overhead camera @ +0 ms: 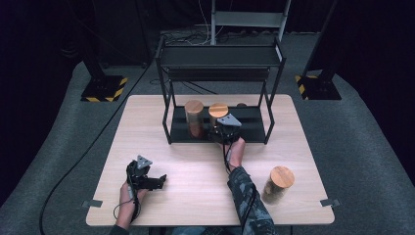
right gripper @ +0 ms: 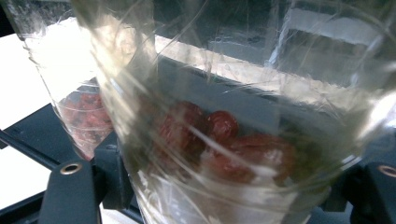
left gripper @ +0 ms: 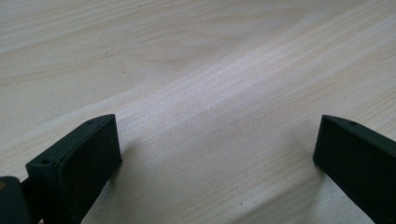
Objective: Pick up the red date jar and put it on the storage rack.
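- The right gripper (overhead camera: 221,131) was clamped on a clear jar (right gripper: 224,140) holding red dried fruit; the jar sat between both jaws, pressed on each side.
- That jar (overhead camera: 218,115), wooden-lidded, stood on the lower shelf of the black rack (overhead camera: 254,128), just beside a second jar (overhead camera: 194,117).
- The left gripper (overhead camera: 157,181) rested over the bare table (left gripper: 210,70), jaws wide apart and holding nothing.
- A third jar (overhead camera: 279,184) stood on the table, well apart from both grippers.

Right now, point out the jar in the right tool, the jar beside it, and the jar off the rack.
Clear red-fruit jar (right gripper: 219,140), right gripper view, glass wall.
Wood-lidded neighbour jar (overhead camera: 194,107), high view, lid.
Wood-lidded table jar (overhead camera: 282,176), high view, lid.
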`<state>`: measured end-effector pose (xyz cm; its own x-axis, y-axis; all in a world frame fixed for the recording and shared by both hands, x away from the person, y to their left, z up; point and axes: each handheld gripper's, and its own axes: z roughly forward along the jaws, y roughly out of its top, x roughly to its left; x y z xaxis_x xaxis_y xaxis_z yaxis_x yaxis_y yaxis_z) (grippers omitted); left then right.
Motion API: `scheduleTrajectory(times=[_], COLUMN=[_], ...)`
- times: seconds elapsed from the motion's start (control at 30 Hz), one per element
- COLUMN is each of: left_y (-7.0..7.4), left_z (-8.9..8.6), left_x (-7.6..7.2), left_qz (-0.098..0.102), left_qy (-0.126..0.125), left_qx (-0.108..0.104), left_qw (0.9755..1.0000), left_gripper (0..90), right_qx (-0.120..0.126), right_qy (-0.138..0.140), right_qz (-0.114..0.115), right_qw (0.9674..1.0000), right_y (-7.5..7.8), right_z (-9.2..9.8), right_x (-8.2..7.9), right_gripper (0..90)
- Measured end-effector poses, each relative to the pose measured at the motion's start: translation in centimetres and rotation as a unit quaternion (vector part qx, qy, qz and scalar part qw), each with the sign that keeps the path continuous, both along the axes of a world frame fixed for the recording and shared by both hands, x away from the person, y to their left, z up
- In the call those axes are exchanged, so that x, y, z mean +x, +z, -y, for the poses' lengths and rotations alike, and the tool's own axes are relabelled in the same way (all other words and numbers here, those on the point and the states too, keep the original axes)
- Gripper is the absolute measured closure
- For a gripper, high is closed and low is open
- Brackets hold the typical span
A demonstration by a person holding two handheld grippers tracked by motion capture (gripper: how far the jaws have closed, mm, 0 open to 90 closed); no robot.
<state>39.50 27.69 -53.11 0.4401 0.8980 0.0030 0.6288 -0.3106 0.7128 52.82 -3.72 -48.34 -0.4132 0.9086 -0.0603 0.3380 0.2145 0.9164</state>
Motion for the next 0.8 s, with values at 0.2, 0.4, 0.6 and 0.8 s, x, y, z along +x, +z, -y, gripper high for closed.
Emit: scheduleTrajectory(times=[0.2, 0.4, 0.6, 0.8], left_y=[0.0, 0.0, 0.0, 0.0], left_z=[0.0, 0.0, 0.0, 0.0], left_x=[0.0, 0.0, 0.0, 0.0], left_qz=[0.0, 0.0, 0.0, 0.0], left_qy=[0.0, 0.0, 0.0, 0.0], left_qx=[0.0, 0.0, 0.0, 0.0], left_qw=[1.0, 1.0, 1.0, 1.0], left_gripper=[0.0, 0.0, 0.0, 0.0], right_qx=[-0.006, -0.007, -0.009, -0.009], right_qy=[-0.002, -0.005, -0.009, -0.012], right_qz=[-0.002, -0.004, -0.007, -0.011], right_qw=[1.0, 1.0, 0.9999, 0.9998], right_y=[-0.1, -0.2, -0.4, -0.6], right_z=[-0.2, -0.3, -0.4, -0.4], right_x=[0.3, 0.6, 1.1, 1.4], right_gripper=[24.6, 24.5, 24.6, 24.6])
